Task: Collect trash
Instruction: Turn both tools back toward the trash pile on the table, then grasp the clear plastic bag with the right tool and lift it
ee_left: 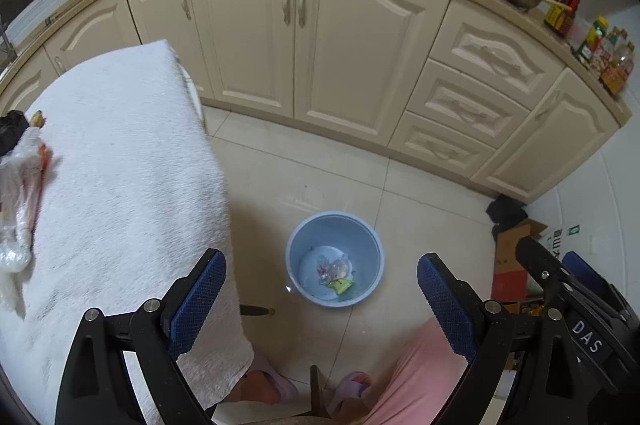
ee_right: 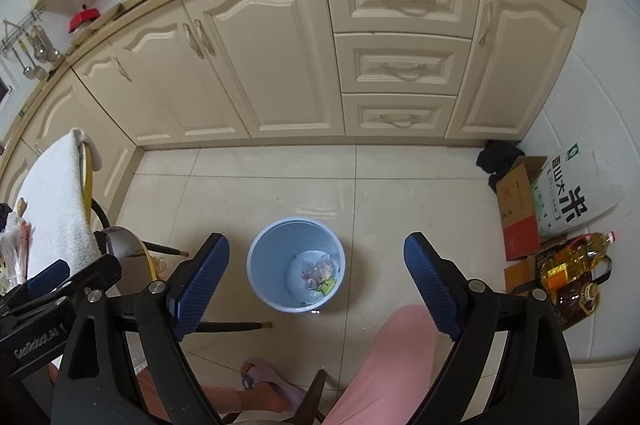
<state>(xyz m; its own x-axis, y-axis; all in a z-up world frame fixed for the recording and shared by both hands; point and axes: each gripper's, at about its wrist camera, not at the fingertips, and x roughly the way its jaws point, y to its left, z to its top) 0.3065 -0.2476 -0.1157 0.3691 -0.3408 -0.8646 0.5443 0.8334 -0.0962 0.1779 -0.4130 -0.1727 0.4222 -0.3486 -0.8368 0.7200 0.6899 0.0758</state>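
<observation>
A light blue trash bin (ee_left: 335, 257) stands on the tiled floor, also in the right wrist view (ee_right: 296, 267). Crumpled wrappers (ee_left: 334, 271) lie at its bottom, also in the right wrist view (ee_right: 318, 275). My left gripper (ee_left: 320, 301) is open and empty, held high above the bin. My right gripper (ee_right: 316, 285) is open and empty too, above the bin. More trash, crinkled plastic bags (ee_left: 18, 201), lies at the left edge of a white towel-covered surface (ee_left: 120, 185). The bags show faintly in the right wrist view (ee_right: 12, 245).
Cream kitchen cabinets (ee_left: 304, 45) run along the back. A cardboard box (ee_right: 518, 209), a rice sack (ee_right: 572, 193) and oil bottles (ee_right: 572, 265) stand at the right wall. The person's pink-clad legs (ee_right: 388, 365) and slippers (ee_right: 272, 381) are below the grippers. A stool leg (ee_right: 228, 326) lies left of the bin.
</observation>
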